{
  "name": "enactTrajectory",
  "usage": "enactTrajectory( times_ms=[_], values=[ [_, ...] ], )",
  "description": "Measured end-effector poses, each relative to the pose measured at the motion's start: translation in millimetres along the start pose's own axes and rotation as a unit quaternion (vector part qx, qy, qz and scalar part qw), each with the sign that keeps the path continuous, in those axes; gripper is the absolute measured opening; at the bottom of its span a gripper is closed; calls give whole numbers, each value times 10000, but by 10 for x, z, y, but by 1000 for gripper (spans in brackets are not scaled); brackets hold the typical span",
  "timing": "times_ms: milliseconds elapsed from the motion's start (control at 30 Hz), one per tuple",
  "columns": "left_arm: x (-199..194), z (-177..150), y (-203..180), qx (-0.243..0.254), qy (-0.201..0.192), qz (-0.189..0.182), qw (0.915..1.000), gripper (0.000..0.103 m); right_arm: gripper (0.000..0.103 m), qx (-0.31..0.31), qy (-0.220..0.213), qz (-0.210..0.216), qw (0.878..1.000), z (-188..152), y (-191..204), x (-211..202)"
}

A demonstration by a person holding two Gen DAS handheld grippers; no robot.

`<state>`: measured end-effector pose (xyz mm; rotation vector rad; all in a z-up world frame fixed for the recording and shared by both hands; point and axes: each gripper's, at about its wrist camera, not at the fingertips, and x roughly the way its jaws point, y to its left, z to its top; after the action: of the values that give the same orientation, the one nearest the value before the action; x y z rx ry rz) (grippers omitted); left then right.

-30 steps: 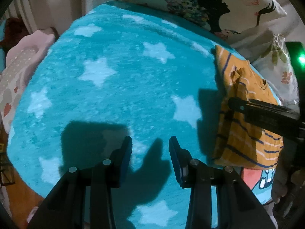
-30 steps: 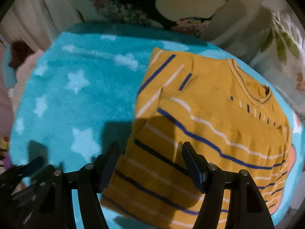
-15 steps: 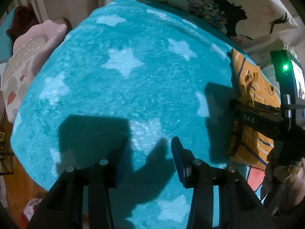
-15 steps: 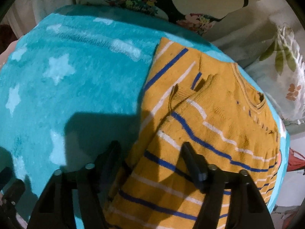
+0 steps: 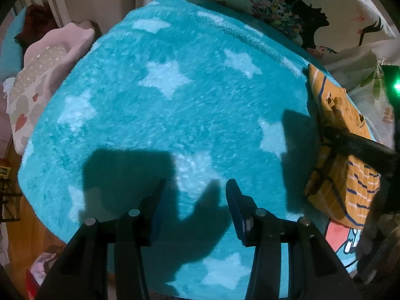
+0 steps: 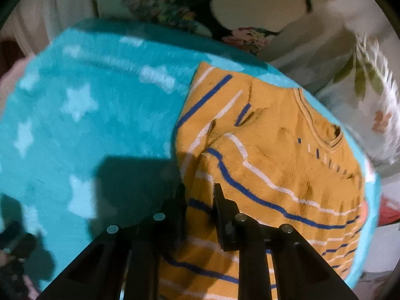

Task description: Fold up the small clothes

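In the right wrist view the right claw points steeply down at a mustard-yellow sweater with blue and white stripes, which lies folded on a teal blanket patterned with pale stars. The sweater fills the right half of that frame, its neckline toward the upper right and its left folded edge running down the middle of the picture. The jaws of the right claw are closing, with that left edge of the sweater gathered between them near the lower middle of the frame; the fabric bunches up in a ridge just above the fingertips, and the pads appear to press on it. The view is blurred, so finer detail of the grip cannot be made out. In the left wrist view the left claw hangs over bare blanket at the lower middle of the frame, its jaws apart and opening, with nothing between them; its shadow falls on the blanket just beneath. There the sweater shows at the right edge, partly crossed by the dark body of the other tool. A printed pillow with flowers and a dark silhouette sits along the upper right, a leaf-patterned cushion lies beyond the sweater, and a pink bundle of cloth rests at the left, off the blanket's edge.
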<state>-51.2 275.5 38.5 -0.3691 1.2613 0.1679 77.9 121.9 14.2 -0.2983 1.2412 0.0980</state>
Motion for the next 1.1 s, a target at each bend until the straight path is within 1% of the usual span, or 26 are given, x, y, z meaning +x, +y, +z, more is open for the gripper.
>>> enactTrajectory(
  times_ms=[100, 167, 267, 300, 367, 400, 433, 500, 567, 633, 667, 700, 767, 833, 867, 900, 1000, 1033, 1100],
  values=[
    [-44, -20, -147, 8, -58, 109, 9999, 46, 20, 382, -215, 610, 9972, 2, -327, -193],
    [-87, -42, -288, 44, -95, 167, 9998, 46, 19, 711, -436, 1024, 9912, -26, -667, -370],
    [-166, -101, -583, 178, -196, 278, 9993, 47, 19, 1063, -746, 1311, 9828, -111, -1139, -614],
    [-191, -127, -697, 233, -233, 290, 9990, 47, 19, 1258, -884, 1388, 9783, -184, -1424, -699],
    [-226, -191, -960, 359, -291, 255, 9986, 48, 19, 1598, -1008, 1480, 9708, -322, -1869, -770],
    [-234, -223, -1056, 402, -297, 232, 9985, 48, 19, 1827, -1044, 1568, 9650, -445, -2145, -784],
    [-232, -251, -1198, 461, -301, 198, 9983, 48, 18, 2046, -1048, 1601, 9599, -567, -2425, -762],
    [-221, -317, -1432, 590, -298, 111, 9978, 48, 18, 2441, -1028, 1523, 9522, -857, -2899, -681],
    [-180, -392, -1692, 728, -255, 50, 9970, 48, 18, 2835, -801, 1466, 9443, -1141, -3298, -490],
    [-131, -479, -1936, 893, -193, 8, 9958, 48, 18, 3251, -509, 1575, 9311, -1430, -3626, -205],
    [-105, -524, -2057, 981, -159, -1, 9951, 48, 18, 3342, -443, 1632, 9272, -1519, -3715, -112],
    [-86, -562, -2143, 1042, -139, -18, 9945, 48, 18, 3421, -412, 1780, 9217, -1601, -3793, -22],
    [-69, -614, -2349, 1198, -118, -66, 9927, 48, 20, 3537, -481, 2240, 9069, -1688, -3903, 51],
    [-38, -656, -2546, 1350, -96, -117, 9907, 48, 24, 3490, -498, 2345, 9059, -1677, -3962, 45],
    [-27, -678, -2634, 1402, -82, -154, 9900, 48, 28, 3437, -515, 2350, 9077, -1672, -4000, 4],
    [-21, -697, -2699, 1437, -75, -194, 9894, 48, 28, 3409, -546, 2325, 9093, -1683, -4040, -33],
    [6, -784, -2934, 1612, -93, -299, 9864, 48, 29, 3299, -806, 1884, 9215, -1722, -4212, -314],
    [28, -806, -2997, 1671, -98, -318, 9854, 49, 30, 3272, -911, 1839, 9224, -1733, -4258, -410],
    [119, -861, -3104, 1783, -44, -336, 9834, 52, 30, 3167, -1181, 1904, 9217, -1732, -4305, -646]
  ],
)
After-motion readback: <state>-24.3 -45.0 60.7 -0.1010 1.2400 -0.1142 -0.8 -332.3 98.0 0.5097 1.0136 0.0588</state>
